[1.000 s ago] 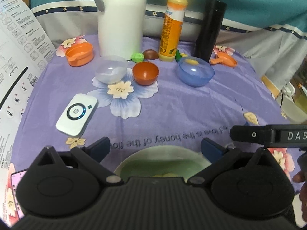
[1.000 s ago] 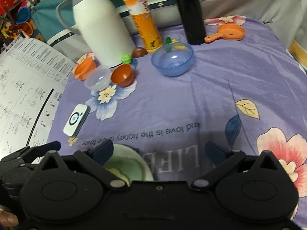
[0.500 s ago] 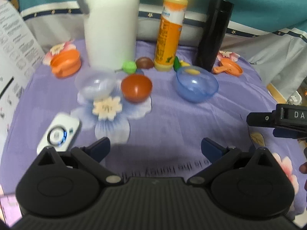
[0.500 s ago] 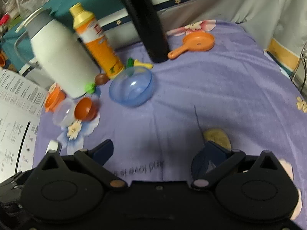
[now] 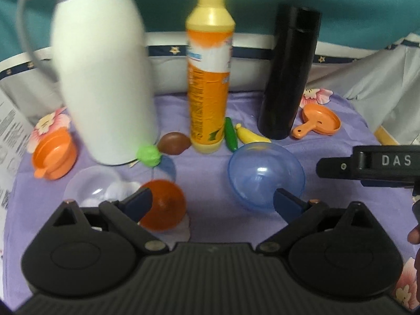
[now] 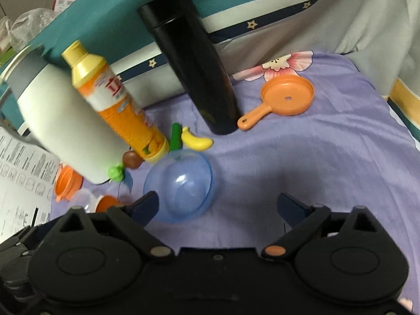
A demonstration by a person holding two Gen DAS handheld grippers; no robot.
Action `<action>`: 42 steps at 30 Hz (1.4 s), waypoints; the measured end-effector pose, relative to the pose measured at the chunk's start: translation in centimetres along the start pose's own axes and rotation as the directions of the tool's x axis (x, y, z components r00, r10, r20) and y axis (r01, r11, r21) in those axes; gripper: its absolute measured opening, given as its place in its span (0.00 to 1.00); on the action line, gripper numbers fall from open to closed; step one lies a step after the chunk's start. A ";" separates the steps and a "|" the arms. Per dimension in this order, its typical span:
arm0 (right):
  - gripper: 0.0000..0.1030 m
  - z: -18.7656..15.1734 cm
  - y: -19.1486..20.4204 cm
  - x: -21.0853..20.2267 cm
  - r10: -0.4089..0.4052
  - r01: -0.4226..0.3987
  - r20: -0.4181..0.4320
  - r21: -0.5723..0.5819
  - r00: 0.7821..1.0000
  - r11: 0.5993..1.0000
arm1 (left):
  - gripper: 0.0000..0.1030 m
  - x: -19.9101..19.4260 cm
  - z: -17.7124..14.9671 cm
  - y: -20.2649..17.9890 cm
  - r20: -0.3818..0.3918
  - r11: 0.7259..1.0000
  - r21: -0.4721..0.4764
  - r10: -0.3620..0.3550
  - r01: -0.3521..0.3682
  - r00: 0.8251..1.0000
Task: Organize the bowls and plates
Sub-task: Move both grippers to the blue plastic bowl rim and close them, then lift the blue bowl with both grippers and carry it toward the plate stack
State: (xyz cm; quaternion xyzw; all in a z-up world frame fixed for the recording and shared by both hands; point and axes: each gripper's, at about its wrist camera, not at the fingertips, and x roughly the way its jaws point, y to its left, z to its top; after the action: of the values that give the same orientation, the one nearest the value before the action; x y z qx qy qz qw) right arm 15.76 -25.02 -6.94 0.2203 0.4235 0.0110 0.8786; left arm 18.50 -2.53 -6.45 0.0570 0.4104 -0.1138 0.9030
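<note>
On the purple flowered cloth (image 5: 210, 173) a blue see-through bowl (image 5: 265, 176) sits right of an orange-red bowl (image 5: 168, 207) and a clear bowl (image 5: 92, 186). My left gripper (image 5: 212, 202) hovers low over the cloth between the orange-red and blue bowls. Its jaws are wide and closing, pressing on nothing. In the right wrist view the blue bowl (image 6: 181, 186) lies just beyond my right gripper (image 6: 219, 206), by its left finger. Those jaws are also closing from wide, with only cloth between them. The right gripper's side (image 5: 367, 165) shows at the left view's right edge.
A white jug (image 5: 105, 84), an orange bottle (image 5: 210, 78) and a black flask (image 5: 288, 73) stand at the back. Toy food (image 5: 252, 136) lies at their feet. An orange toy pan (image 6: 287, 94) sits far right, an orange pot (image 5: 53, 155) far left. Printed paper (image 6: 21, 173) borders the left.
Both grippers moved forward toward the bowls and bottles, which now loom larger. The pale green dish under them and the white device have left view. Both jaws have narrowed slightly.
</note>
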 end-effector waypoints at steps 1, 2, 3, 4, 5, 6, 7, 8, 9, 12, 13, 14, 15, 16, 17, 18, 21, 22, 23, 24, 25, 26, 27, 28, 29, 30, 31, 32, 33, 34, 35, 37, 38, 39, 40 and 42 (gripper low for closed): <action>0.85 0.3 -0.1 0.4 -0.003 0.003 -0.004 0.002 1.000 1.000 | 0.93 0.7 0.2 -0.3 -0.009 1.000 0.007 -0.003 0.003 1.000; 0.83 0.7 -0.2 0.9 -0.006 0.006 -0.008 0.003 1.000 1.000 | 0.91 1.2 0.4 -0.5 -0.016 1.000 0.012 -0.007 0.007 1.000; 0.81 0.9 -0.4 1.4 -0.003 0.003 -0.013 0.002 1.000 1.000 | 0.91 1.7 0.5 -0.8 -0.021 1.000 0.016 -0.012 0.012 1.000; 0.79 1.1 -0.5 1.8 -0.003 0.003 -0.018 -0.002 1.000 1.000 | 0.90 2.2 0.6 -1.0 -0.027 1.000 0.021 -0.017 0.017 1.000; 0.75 1.2 -0.7 2.1 -0.004 0.004 -0.020 -0.007 1.000 1.000 | 0.89 2.7 0.6 -1.2 -0.033 1.000 0.026 -0.017 0.018 0.999; 0.70 1.4 -0.8 2.6 -0.001 0.001 -0.024 -0.011 1.000 1.000 | 0.88 3.1 0.6 -1.3 -0.039 0.999 0.029 -0.013 0.014 0.999; 0.68 1.5 -0.9 2.9 0.012 -0.013 -0.028 -0.013 1.000 1.000 | 0.87 3.6 0.6 -1.4 -0.048 0.999 0.030 -0.010 0.011 0.999; 0.62 1.6 -1.0 3.4 0.018 -0.018 -0.035 -0.010 0.999 1.000 | 0.85 4.0 0.6 -1.5 -0.057 1.000 0.029 -0.010 0.012 0.998; 0.58 1.7 -1.1 3.9 0.033 -0.033 -0.042 -0.010 0.999 0.999 | 0.83 4.3 0.6 -1.5 -0.064 1.000 0.027 -0.013 0.015 0.998; 0.46 1.6 -1.0 5.1 0.052 -0.053 -0.059 -0.014 0.997 0.999 | 0.74 5.1 0.6 -1.7 -0.078 0.999 0.030 -0.024 0.026 0.997; 0.41 1.6 -0.9 5.4 0.054 -0.055 -0.064 -0.017 0.997 0.998 | 0.72 5.4 0.6 -1.8 -0.081 0.999 0.033 -0.026 0.029 0.996; 0.39 1.5 -0.8 5.8 0.061 -0.062 -0.071 -0.019 0.996 0.998 | 0.67 5.6 0.6 -1.9 -0.087 0.999 0.035 -0.027 0.030 0.996; 0.34 1.4 -0.7 6.2 0.066 -0.067 -0.076 -0.021 0.995 0.998 | 0.60 5.8 0.5 -1.9 -0.091 0.999 0.035 -0.029 0.032 0.995; 0.30 1.4 -0.6 6.4 0.067 -0.069 -0.080 -0.024 0.995 0.997 | 0.56 6.0 0.5 -2.0 -0.095 0.999 0.035 -0.035 0.039 0.995; 0.22 1.3 -0.5 6.7 0.069 -0.072 -0.085 -0.026 0.994 0.997 | 0.47 6.1 0.5 -2.0 -0.100 0.998 0.032 -0.043 0.046 0.994; 0.15 1.2 -0.4 6.9 0.071 -0.074 -0.091 -0.028 0.993 0.997 | 0.38 6.3 0.4 -2.0 -0.104 0.998 0.031 -0.052 0.055 0.993; 0.10 0.9 0.0 7.2 0.066 -0.070 -0.089 -0.042 0.994 0.997 | 0.26 6.5 0.2 -2.2 -0.113 0.997 0.038 -0.063 0.068 0.992; 0.10 0.7 0.1 7.2 0.064 -0.069 -0.085 -0.051 0.994 0.996 | 0.25 6.5 0.1 -2.3 -0.110 0.997 0.047 -0.055 0.060 0.992; 0.10 0.6 0.2 7.2 0.060 -0.065 -0.083 -0.058 0.995 0.996 | 0.23 6.4 0.0 -2.4 -0.109 0.997 0.053 -0.050 0.056 0.993; 0.10 0.5 0.4 7.1 0.056 -0.061 -0.077 -0.067 0.995 0.996 | 0.22 6.4 -0.1 -2.4 -0.112 0.997 0.055 -0.050 0.056 0.992; 0.10 0.4 0.4 7.0 0.054 -0.059 -0.073 -0.071 0.996 0.996 | 0.22 6.3 -0.1 -2.4 -0.115 0.997 0.053 -0.051 0.058 0.992; 0.10 0.3 0.4 6.8 0.053 -0.058 -0.071 -0.071 0.996 0.996 | 0.21 6.1 -0.2 -2.5 -0.116 0.997 0.052 -0.054 0.060 0.992; 0.10 0.2 0.4 6.6 0.053 -0.058 -0.069 -0.071 0.996 0.996 | 0.21 5.9 -0.3 -2.5 -0.115 0.997 0.054 -0.055 0.062 0.992; 0.10 0.1 0.3 6.3 0.053 -0.058 -0.067 -0.071 0.996 0.996 | 0.21 5.6 -0.4 -2.7 -0.114 0.996 0.058 -0.056 0.062 0.992; 0.10 0.0 0.3 6.1 0.054 -0.058 -0.066 -0.069 0.996 0.996 | 0.21 5.3 -0.5 -2.8 -0.113 0.996 0.061 -0.056 0.063 0.992; 0.10 -0.1 0.2 5.8 0.053 -0.058 -0.063 -0.068 0.997 0.996 | 0.21 5.0 -0.6 -2.9 -0.113 0.996 0.064 -0.057 0.065 0.992; 0.10 -0.3 0.2 5.4 0.053 -0.057 -0.061 -0.067 0.997 0.996 | 0.21 4.6 -0.7 -3.1 -0.113 0.996 0.066 -0.059 0.067 0.992; 0.10 -0.5 0.1 4.9 0.051 -0.055 -0.060 -0.067 0.997 0.996 | 0.21 4.2 -0.9 -3.2 -0.115 0.995 0.069 -0.060 0.069 0.992; 0.10 -0.7 0.0 4.5 0.052 -0.056 -0.059 -0.066 0.997 0.996 | 0.21 3.7 -1.1 -3.4 -0.118 0.995 0.072 -0.062 0.071 0.991; 0.10 -0.9 -0.2 4.0 0.053 -0.057 -0.058 -0.065 0.997 0.996 | 0.21 3.2 -1.3 -3.7 -0.122 0.995 0.073 -0.064 0.073 0.991; 0.10 -1.1 -0.4 3.4 0.055 -0.059 -0.059 -0.063 0.997 0.996 | 0.21 2.6 -1.6 -3.9 -0.124 0.994 0.075 -0.067 0.076 0.990; 0.10 -1.8 -0.6 2.3 0.057 -0.060 -0.058 -0.062 0.997 0.996 | 0.21 1.4 -2.2 -4.5 -0.124 0.993 0.085 -0.073 0.084 0.990; 0.10 -2.1 -0.8 1.6 0.055 -0.058 -0.058 -0.065 0.997 0.996 | 0.21 0.8 -2.6 -4.8 -0.123 0.992 0.088 -0.077 0.089 0.989; 0.10 -2.5 -1.0 1.0 0.053 -0.057 -0.057 -0.066 0.997 0.996 | 0.21 0.2 -2.9 -5.1 -0.122 0.991 0.090 -0.083 0.094 0.989; 0.10 -2.9 -1.2 0.3 0.052 -0.056 -0.056 -0.066 0.997 0.996 | 0.21 -0.4 -3.2 -5.4 -0.121 0.991 0.092 -0.089 0.101 0.989; 0.10 -3.7 -1.7 -1.1 0.048 -0.052 -0.057 -0.069 0.997 0.996 | 0.21 -1.7 -3.9 -6.1 -0.120 0.989 0.099 -0.101 0.113 0.988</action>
State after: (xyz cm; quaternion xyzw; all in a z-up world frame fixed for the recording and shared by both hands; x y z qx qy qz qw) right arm 11.97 -25.34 -8.83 0.1995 0.4412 0.0538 0.8733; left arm 13.05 -7.40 -7.83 0.0889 0.4574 -0.1802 0.8662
